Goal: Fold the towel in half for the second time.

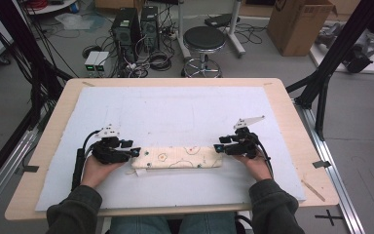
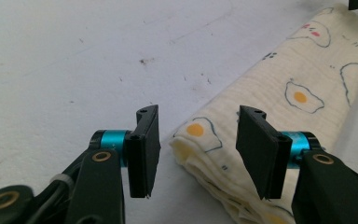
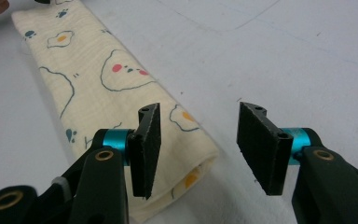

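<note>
A folded cloth (image 1: 177, 157), cream with fried-egg and cartoon prints, lies lengthwise on the white mat (image 1: 175, 117) near the front edge of the bench (image 1: 292, 122). The left gripper (image 1: 135, 152) sits at the cloth's left end, its jaws standing apart with the folded corner between them, the pads not pressing on it. The right gripper (image 1: 218, 147) sits at the right end, jaws likewise parted, one pad over the cloth's edge, the other above bare mat. Each hand rests on the mat behind its gripper.
</note>
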Demonstrator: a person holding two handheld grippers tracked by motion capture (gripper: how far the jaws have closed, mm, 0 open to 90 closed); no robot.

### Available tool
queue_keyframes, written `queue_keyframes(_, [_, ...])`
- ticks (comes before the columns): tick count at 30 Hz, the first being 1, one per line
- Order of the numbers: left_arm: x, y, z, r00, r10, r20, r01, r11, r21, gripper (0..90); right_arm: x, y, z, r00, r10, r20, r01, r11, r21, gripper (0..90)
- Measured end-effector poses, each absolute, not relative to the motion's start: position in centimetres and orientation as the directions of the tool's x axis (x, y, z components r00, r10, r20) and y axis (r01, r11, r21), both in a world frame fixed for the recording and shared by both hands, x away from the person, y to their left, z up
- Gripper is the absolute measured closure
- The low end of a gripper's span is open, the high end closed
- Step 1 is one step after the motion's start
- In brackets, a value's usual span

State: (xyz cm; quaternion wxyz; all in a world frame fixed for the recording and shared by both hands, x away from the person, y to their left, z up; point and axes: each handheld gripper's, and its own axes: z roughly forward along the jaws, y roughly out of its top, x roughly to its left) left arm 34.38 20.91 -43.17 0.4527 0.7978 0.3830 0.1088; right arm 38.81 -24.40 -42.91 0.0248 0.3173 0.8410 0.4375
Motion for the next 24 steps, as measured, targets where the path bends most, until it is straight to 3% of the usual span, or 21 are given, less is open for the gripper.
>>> queue_keyframes(4, [34.5, 20.6, -43.4, 0.684, 0.705, -0.185, 0.526, -0.302, 0.795, 50.9, 39.0, -24.0, -43.4, -0.796, 0.55, 0.252, 0.532, 0.439, 0.724, 50.9])
queue_keyframes(24, [34.4, 19.9, -44.1, 0.715, 0.681, -0.161, 0.527, -0.373, 0.764, 81.9, 38.4, -23.4, -43.8, -0.821, 0.522, 0.231, 0.517, 0.507, 0.69, 76.9])
